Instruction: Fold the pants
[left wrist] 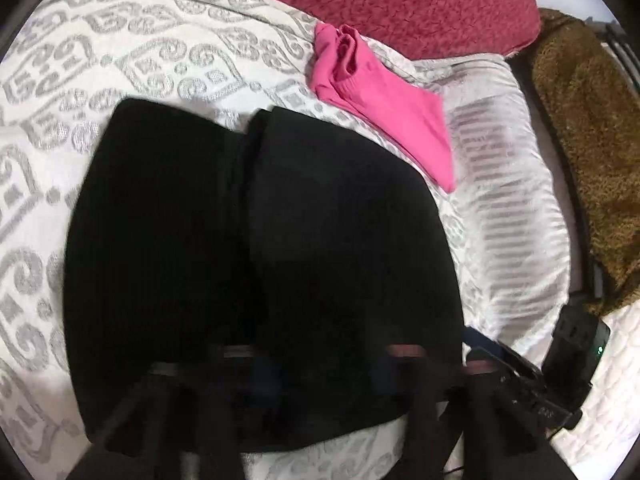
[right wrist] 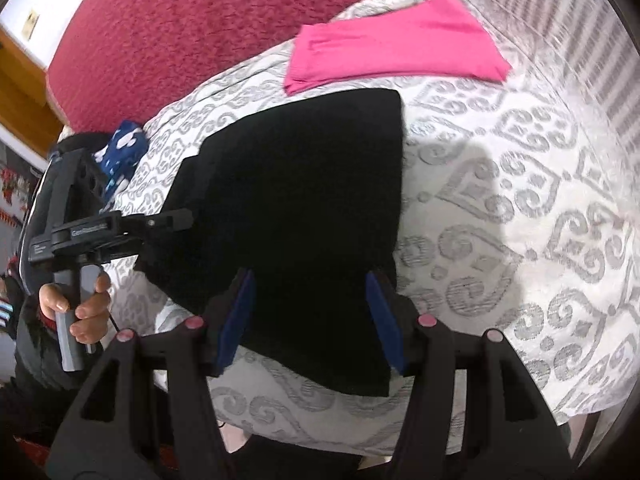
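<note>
- On the white bedspread (right wrist: 520, 208) with its grey scroll pattern lie the black pants (right wrist: 304, 208), folded into a compact, roughly square stack.
- From the left wrist view the pants (left wrist: 256, 248) show two overlapping layers, with a seam-like edge running down between them.
- Over the near edge of the pants hangs the right gripper (right wrist: 310, 312), its blue-padded jaws standing apart, nothing pinched between them.
- At the pants' left edge sits the left gripper (right wrist: 176, 220), held by a hand (right wrist: 80, 304); its tips are close together, but whether they pinch cloth cannot be told, since its own view is dark and blurred.
- Beyond the pants lies a folded pink garment (right wrist: 396, 44), just beside their far edge.
- Behind both runs a red fuzzy blanket (right wrist: 192, 28).
- A blue patterned cloth (right wrist: 124, 152) sits near the left gripper.
- A brown fuzzy cloth (left wrist: 592, 140) lies well apart, off the bed's edge.
</note>
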Motion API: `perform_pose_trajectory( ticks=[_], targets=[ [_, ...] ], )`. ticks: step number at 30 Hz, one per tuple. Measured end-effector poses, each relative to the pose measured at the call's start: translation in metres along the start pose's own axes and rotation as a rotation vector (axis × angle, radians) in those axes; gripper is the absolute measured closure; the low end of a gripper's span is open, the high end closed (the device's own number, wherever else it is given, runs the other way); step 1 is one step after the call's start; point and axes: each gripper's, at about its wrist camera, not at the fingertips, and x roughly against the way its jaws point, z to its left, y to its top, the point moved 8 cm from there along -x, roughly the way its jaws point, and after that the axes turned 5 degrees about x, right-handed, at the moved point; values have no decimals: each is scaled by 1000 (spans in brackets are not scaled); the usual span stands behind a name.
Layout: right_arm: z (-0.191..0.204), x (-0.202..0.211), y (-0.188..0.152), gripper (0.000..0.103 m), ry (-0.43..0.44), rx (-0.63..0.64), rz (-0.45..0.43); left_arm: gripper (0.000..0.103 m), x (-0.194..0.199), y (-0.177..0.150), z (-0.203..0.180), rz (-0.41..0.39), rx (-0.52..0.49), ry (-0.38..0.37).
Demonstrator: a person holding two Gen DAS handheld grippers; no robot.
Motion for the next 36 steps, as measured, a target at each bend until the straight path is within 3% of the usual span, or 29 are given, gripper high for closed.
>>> perform_pose_trajectory(
  ticks=[5, 9, 12, 15, 18, 20, 22, 24, 26, 33, 36],
  targets=[
    [2, 4, 5, 43, -11, 12, -13, 88, 26, 4, -24, -94, -117, 38],
    [3, 13, 9, 43, -22, 21, -38, 88, 73, 11, -40, -186, -174, 61],
    [8, 11, 7, 43, -14, 36, -31, 88, 108, 12, -33, -257, -219, 130],
    [16, -7, -1, 41, -4, 54, 19, 87, 103, 8, 4, -218, -176, 194],
    [20, -27, -12, 41, -23, 62, 92, 80, 70, -4, 51, -130, -97, 279],
    [22, -34, -17, 41, -47, 81, 119, 75, 60, -10, 70, -137, -59, 299],
    [22, -34, -22, 41, -52, 101, 135, 71, 66, -12, 69, -168, -55, 281],
    [18, -33, -23, 41, -56, 96, 142, 53, 73, -10, 69, -184, -65, 323],
    [13, -30, -22, 41, -52, 75, 137, 48, 82, -7, 72, -209, -87, 385],
    [0, -20, -5, 41, -35, 12, 84, 41, 81, -3, 82, -217, -50, 367],
    [-2, -17, 3, 32, -7, -9, 57, 36, 68, -4, 77, -186, -72, 367]
  ],
)
